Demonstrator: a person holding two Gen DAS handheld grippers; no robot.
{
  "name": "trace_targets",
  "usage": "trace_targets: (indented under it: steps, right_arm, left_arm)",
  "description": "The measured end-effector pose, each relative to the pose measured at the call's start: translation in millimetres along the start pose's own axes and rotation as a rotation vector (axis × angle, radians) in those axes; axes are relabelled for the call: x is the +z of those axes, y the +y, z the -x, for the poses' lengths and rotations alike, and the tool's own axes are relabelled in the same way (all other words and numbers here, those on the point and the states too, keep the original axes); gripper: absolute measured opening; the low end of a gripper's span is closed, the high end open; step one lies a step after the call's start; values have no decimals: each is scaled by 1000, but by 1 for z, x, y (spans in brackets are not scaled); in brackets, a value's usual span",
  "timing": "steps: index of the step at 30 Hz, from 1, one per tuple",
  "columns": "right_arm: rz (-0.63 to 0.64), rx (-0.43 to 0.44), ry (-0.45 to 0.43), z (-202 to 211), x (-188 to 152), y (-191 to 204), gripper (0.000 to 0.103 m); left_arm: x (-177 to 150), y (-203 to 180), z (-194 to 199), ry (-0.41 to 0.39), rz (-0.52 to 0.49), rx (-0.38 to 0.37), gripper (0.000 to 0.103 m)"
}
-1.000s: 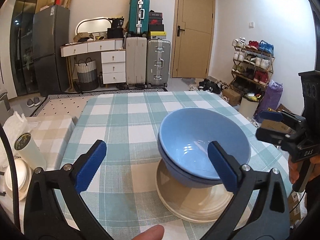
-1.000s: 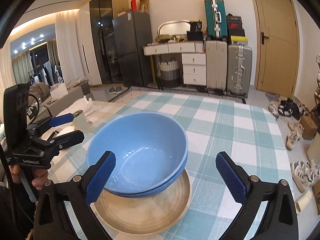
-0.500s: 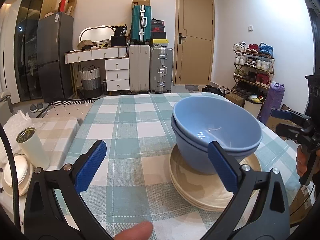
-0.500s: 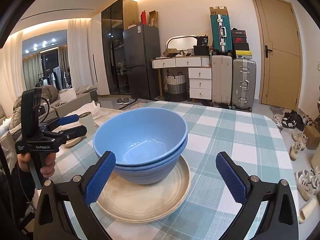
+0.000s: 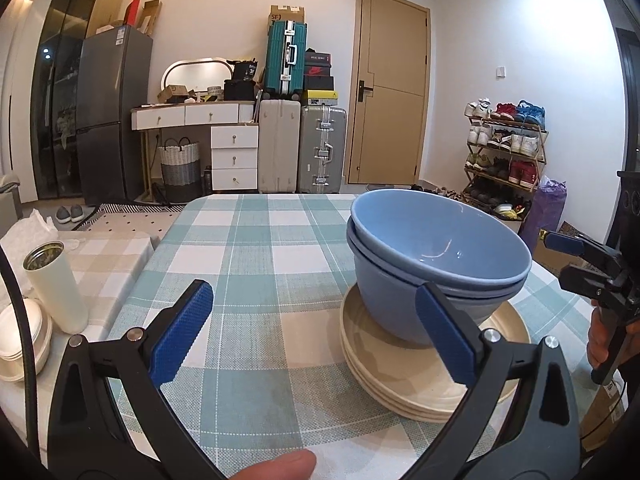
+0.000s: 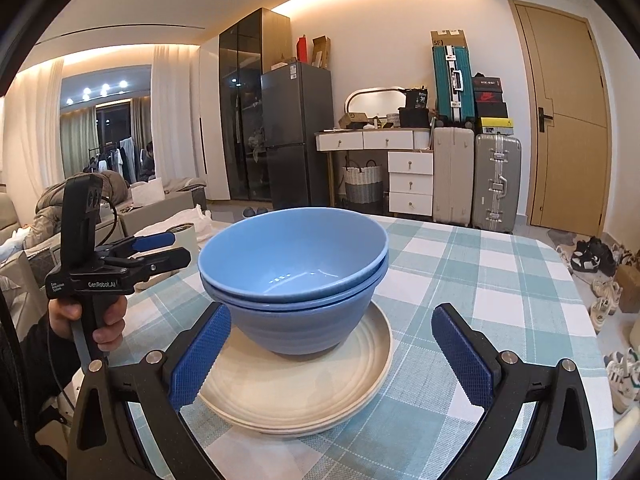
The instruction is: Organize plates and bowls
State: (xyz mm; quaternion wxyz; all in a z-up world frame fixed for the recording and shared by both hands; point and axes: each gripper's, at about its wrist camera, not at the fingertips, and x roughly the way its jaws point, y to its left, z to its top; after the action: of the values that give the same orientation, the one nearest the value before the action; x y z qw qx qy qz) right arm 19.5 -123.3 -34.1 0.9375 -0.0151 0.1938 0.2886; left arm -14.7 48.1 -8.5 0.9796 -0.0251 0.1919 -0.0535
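Both grippers are empty as I read them. Left gripper (image 5: 314, 332) has its jaws spread wide over bare tablecloth, with the stack just off its right finger; right gripper (image 6: 332, 350) is spread just as wide, its blue pads (image 6: 199, 356) standing either side of the stack without touching it. In the right wrist view I can also see the left tool from the side, held in a hand (image 6: 86, 318) off to the left of the dishes, and nothing sits between its fingers.

Two blue bowls (image 6: 296, 280) are nested one inside the other, upright, and they rest on a pile of cream plates (image 6: 316, 392) near the right side of the checked table (image 5: 256, 248). How many plates are in the pile I can't say for sure; I see at least three rims in the left wrist view.

I'd judge the sorting as done or all but done: like is stacked with like, bowls on top of plates, and no other loose plate or bowl shows on the cloth. A white tumbler (image 5: 54, 286) and a small stack of white dishes (image 5: 22, 334) stand on a lower surface to the left, off the table; whether those belong to the job I can't tell.
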Motion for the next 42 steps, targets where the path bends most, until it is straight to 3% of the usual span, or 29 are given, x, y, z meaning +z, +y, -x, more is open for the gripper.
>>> trace_targets:
  steps: [16,42]
  right_arm:
    - [2,4,-28,3,-21,-2,102]
    - [27,3,-42,5,-22,1,102]
  left_arm:
    - [-10,-5,-11,-20,-31,9,101]
    - [-9,-6,-11,-32,-42,4,101]
